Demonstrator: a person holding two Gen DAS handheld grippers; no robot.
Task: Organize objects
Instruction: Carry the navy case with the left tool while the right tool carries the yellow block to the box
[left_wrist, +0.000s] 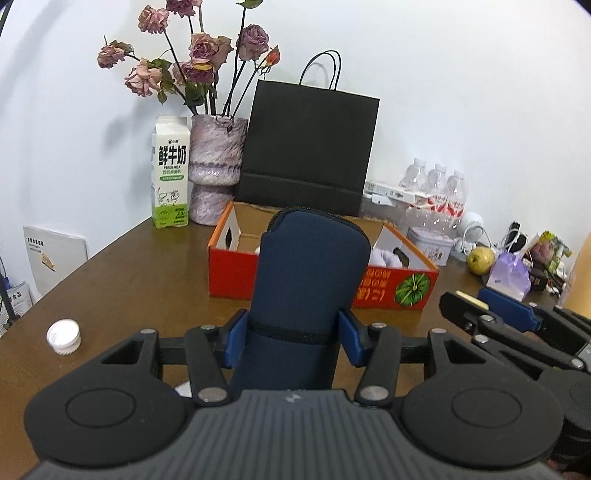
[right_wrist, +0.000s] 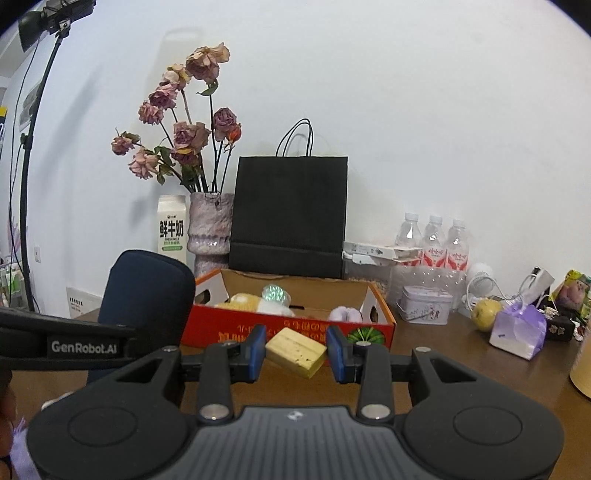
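The left tongs (left_wrist: 293, 334) grip a navy zip pouch (left_wrist: 306, 273), upright and clear of the desk (left_wrist: 122, 295), just in front of the red cardboard box (left_wrist: 236, 273). The right tongs (right_wrist: 295, 350) clamp a yellow block (right_wrist: 297, 352), also short of the box. Judging by the task, both go into the box: keep each lifted above the near wall, then lower into bare floor, avoiding the plush items (right_wrist: 345, 314) inside. Free room lies over the box; the black paper bag (left_wrist: 310, 147) and flower vase (left_wrist: 216, 170) crowd behind, and the 2 tongs travel close together.
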